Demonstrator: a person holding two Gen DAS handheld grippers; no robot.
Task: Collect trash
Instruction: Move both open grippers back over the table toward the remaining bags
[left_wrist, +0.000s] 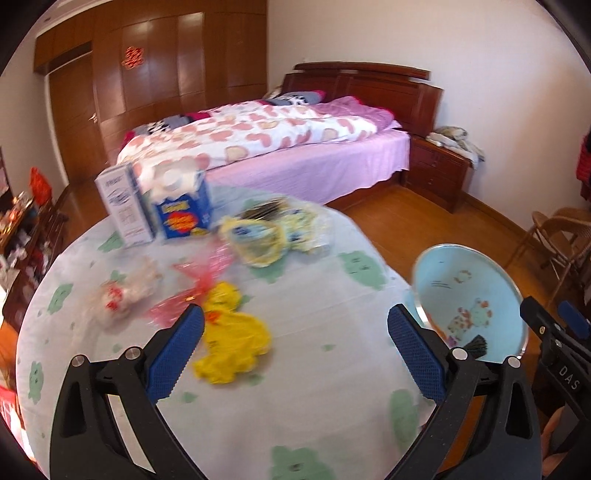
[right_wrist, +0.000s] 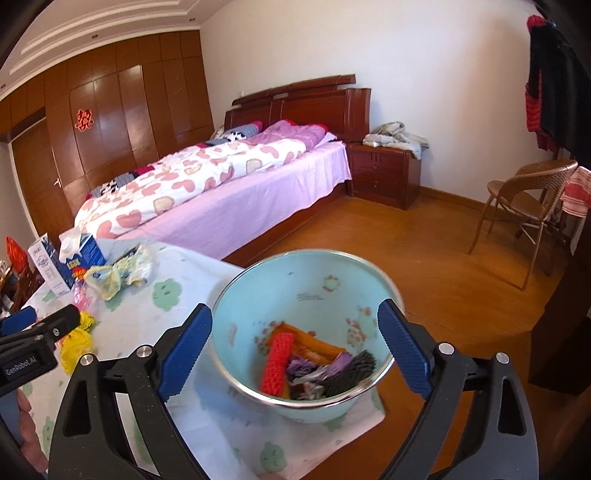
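Note:
On the round table (left_wrist: 325, 373) lie a yellow wrapper (left_wrist: 231, 341), pink plastic wrap (left_wrist: 195, 284), a clear crumpled bag (left_wrist: 125, 295) and a yellow-blue bag (left_wrist: 266, 236). My left gripper (left_wrist: 295, 321) is open above the cloth, and the yellow wrapper lies just inside its left finger. A pale blue bowl (right_wrist: 295, 280) on the table's corner (right_wrist: 177, 266) holds red, orange, purple and black scraps. My right gripper (right_wrist: 295, 314) is open, with a finger at each side of the bowl's near rim. The bowl (left_wrist: 461, 280) sits right of the left gripper, with the right gripper (left_wrist: 554, 325) beside it.
A blue carton (left_wrist: 181, 206) and a white box (left_wrist: 123, 206) stand at the table's far edge. Behind are a bed (right_wrist: 229, 199), a nightstand (right_wrist: 384, 177) and a wardrobe (right_wrist: 110, 122). A wicker chair (right_wrist: 524, 199) stands right. Cluttered shelves (left_wrist: 22, 236) are left.

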